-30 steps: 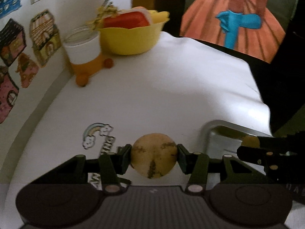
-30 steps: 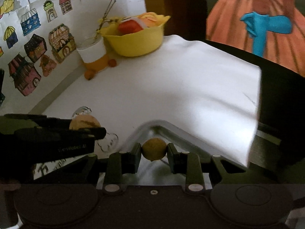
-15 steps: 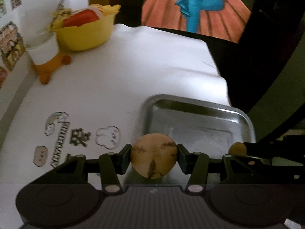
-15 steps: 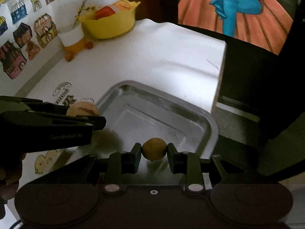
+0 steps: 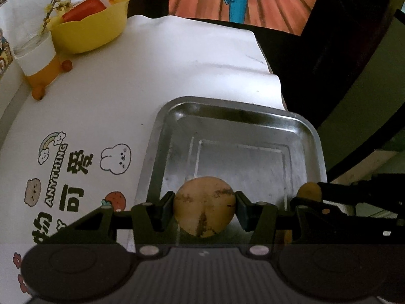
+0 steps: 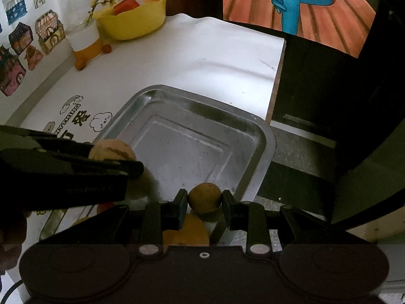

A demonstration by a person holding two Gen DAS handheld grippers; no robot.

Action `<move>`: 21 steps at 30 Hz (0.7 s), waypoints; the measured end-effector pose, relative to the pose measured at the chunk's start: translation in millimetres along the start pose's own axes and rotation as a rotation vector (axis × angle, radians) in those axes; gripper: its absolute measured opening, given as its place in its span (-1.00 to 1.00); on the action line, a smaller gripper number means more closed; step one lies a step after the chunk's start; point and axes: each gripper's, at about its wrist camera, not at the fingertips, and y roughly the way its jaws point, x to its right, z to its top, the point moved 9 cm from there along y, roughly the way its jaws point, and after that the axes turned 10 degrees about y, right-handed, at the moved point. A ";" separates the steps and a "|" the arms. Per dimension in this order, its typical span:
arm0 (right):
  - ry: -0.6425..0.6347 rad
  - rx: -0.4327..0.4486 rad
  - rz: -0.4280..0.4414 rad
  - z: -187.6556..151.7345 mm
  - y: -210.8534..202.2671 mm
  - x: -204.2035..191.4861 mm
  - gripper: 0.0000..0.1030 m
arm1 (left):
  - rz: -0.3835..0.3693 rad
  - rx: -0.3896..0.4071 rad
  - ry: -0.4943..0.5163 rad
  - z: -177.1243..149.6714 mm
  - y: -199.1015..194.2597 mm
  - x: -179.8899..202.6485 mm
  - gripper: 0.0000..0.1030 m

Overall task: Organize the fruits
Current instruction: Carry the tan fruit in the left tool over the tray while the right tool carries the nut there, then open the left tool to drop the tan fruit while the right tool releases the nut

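Both hand-held grippers have swung over the tray (image 5: 314, 136): the left (image 5: 205, 206) grips a big fruit (image 5: 205, 206), the right (image 6: 205, 198) a small fruit (image 6: 205, 197), both held above its near end, likely ready for release.

A white paper sheet (image 5: 162, 76) covers the table, printed near its left edge with a rainbow, a bunny and dark characters. At the far left corner stands a yellow bowl (image 5: 91, 29) holding something red, and just beside it a white cup on an orange duck-shaped base (image 5: 40, 60). House drawings (image 6: 30, 38) hang on the wall behind. Beyond the far edge is a painting of an orange skirt (image 6: 303, 10).
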 end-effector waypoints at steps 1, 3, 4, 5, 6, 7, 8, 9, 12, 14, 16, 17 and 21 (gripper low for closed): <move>0.001 0.000 -0.001 -0.1 0.7 -0.4 -0.39 | 0.001 -0.003 0.001 -0.7 0.1 0.3 0.05; 0.000 -0.001 0.000 -0.3 1.7 -1.2 -0.39 | 0.001 -0.011 0.000 -2.6 0.4 0.1 0.06; -0.001 -0.003 0.001 -0.8 2.1 -1.6 -0.39 | 0.001 -0.014 -0.001 -3.5 0.5 0.0 0.06; 0.000 -0.004 0.001 -1.0 2.3 -1.5 -0.38 | 0.002 -0.017 -0.002 -4.2 0.6 -0.5 0.06; 0.001 -0.005 0.002 -1.2 2.6 -1.2 -0.38 | 0.003 -0.021 -0.003 -5.0 1.0 -1.0 0.06; 0.003 -0.006 0.003 -1.2 2.7 -0.9 -0.38 | 0.003 -0.025 -0.003 -5.4 1.5 -1.4 0.06; 0.006 -0.006 0.003 -1.1 2.8 -0.5 -0.38 | 0.004 -0.030 -0.004 -5.9 2.3 -1.9 0.06; 0.008 -0.007 0.004 -1.3 2.8 -0.3 -0.38 | 0.005 -0.036 -0.005 -6.7 3.1 -2.4 0.06; 0.024 -0.015 0.011 -1.1 4.0 -0.3 -0.37 | 0.009 -0.043 -0.005 -8.0 4.2 -3.1 0.06; 0.024 -0.017 0.011 -0.7 4.8 -0.6 -0.37 | 0.006 -0.048 -0.004 -8.0 5.1 -2.5 0.06; 0.025 -0.018 0.011 -0.2 5.0 -1.1 -0.37 | 0.004 -0.051 -0.001 -7.6 6.0 -2.3 0.07; 0.024 -0.017 0.011 0.0 5.0 -1.1 -0.35 | 0.002 -0.051 0.000 -7.3 6.0 -2.2 0.07; 0.019 -0.015 0.006 0.7 4.3 -2.2 -0.25 | -0.013 -0.053 -0.016 -5.8 6.4 -3.2 0.07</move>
